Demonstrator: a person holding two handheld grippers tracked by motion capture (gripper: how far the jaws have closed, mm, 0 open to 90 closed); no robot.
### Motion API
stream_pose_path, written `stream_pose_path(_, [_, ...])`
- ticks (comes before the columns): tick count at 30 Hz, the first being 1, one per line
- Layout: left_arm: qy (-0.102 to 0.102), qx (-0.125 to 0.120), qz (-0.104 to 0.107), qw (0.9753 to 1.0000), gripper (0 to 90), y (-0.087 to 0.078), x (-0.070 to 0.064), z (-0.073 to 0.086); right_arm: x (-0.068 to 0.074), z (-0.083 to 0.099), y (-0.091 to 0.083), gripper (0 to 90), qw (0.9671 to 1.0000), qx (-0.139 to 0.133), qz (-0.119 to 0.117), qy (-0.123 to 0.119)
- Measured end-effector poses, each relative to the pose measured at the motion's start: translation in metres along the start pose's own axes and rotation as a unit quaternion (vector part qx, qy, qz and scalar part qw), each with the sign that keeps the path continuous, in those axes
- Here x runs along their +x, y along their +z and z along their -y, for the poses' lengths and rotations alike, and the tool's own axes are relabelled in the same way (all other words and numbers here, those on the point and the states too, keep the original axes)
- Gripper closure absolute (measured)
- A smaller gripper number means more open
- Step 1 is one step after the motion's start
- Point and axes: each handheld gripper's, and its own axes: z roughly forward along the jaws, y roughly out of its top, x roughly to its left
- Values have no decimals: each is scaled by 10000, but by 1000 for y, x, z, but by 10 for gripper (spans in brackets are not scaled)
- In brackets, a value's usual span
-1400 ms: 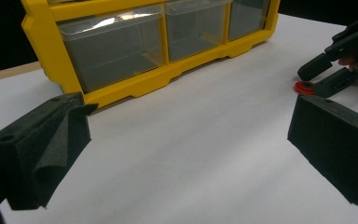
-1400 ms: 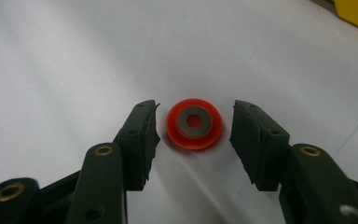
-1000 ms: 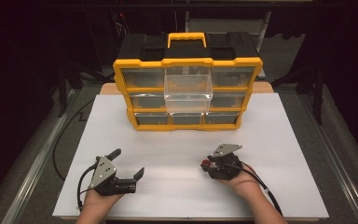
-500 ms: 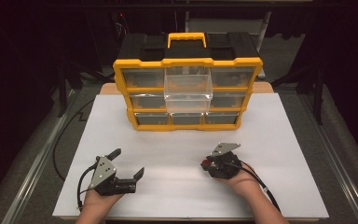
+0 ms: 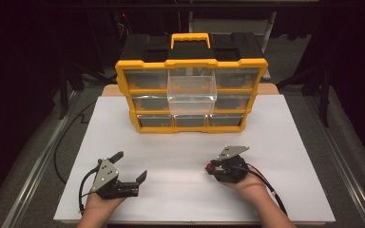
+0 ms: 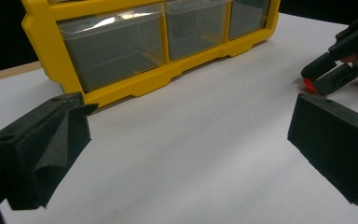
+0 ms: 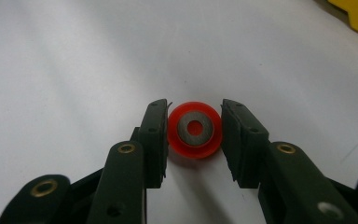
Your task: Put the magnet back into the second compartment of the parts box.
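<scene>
A small red wheel [image 7: 186,148] with a grey metal hub sits between the jaws of my right gripper [image 7: 194,110], which is shut on it just above the white table top. In the high view the right gripper [image 5: 212,167] is at the front right with the red wheel [image 5: 210,166] at its tip. My left gripper [image 5: 130,166] rests at the front left, open and holding nothing. In the left gripper view the left gripper [image 6: 191,107] has its jaws spread wide, and the right gripper [image 6: 328,74] with the red wheel [image 6: 307,84] shows at the far right.
A yellow and black drawer organizer [image 5: 145,66] stands at the back middle of the white table top [image 5: 180,152]. Its clear middle drawer [image 5: 191,90] is pulled out toward me. A black cable [image 5: 64,142] trails off the left side.
</scene>
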Motion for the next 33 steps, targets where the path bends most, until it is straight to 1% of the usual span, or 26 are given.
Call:
stream_pose_path(3, [5, -20, 9, 10000, 4, 0, 0, 0, 0, 1, -3, 646, 10000, -31, 3, -9])
stream_pose_path(6, [-7, -35, 16, 10000, 4, -1, -1, -1, 0, 4, -10, 646, 9999, -131, 34, 29])
stream_pose_path(10, [-31, -43, 43, 10000, 6, -1, 0, 0, -1, 6, -15, 645, 9999, -155, 43, 34])
stream_pose_path(13, [-41, -47, 40, 10000, 6, -2, 1, 0, -1, 9, -19, 645, 9998, -189, 25, 95])
stream_pose_path(17, [-73, -74, 15, 9999, 5, -3, 2, 0, -1, 12, -24, 645, 9998, -177, 68, 71])
stream_pose_path(20, [-94, -100, 3, 9999, 5, -4, 3, 0, -5, 17, -32, 644, 9997, -186, 89, 107])
stream_pose_path(23, [-100, -106, 7, 9999, 6, -4, 3, 0, -7, 20, -35, 644, 9997, -194, 107, 130])
stream_pose_path(24, [-101, -107, 13, 9999, 6, -4, 3, 0, -10, 23, -40, 644, 9995, -212, 138, 166])
stream_pose_path(27, [-104, -107, 10, 9999, 6, -3, 3, 0, -13, 26, -45, 644, 9994, -213, 170, 192])
stream_pose_path(28, [-111, -113, 9, 9999, 6, -3, 3, -1, -16, 30, -50, 644, 9993, -241, 194, 232])
stream_pose_path(30, [-113, -114, 8, 9999, 5, -3, 3, -1, -17, 31, -52, 644, 9991, -280, 190, 256])
stream_pose_path(31, [-112, -112, 9, 9999, 6, -3, 3, -1, -21, 35, -57, 644, 9989, -285, 212, 295])
stream_pose_path(33, [-99, -103, 8, 9999, 6, -3, 3, -1, -21, 37, -59, 644, 9989, -279, 221, 315])
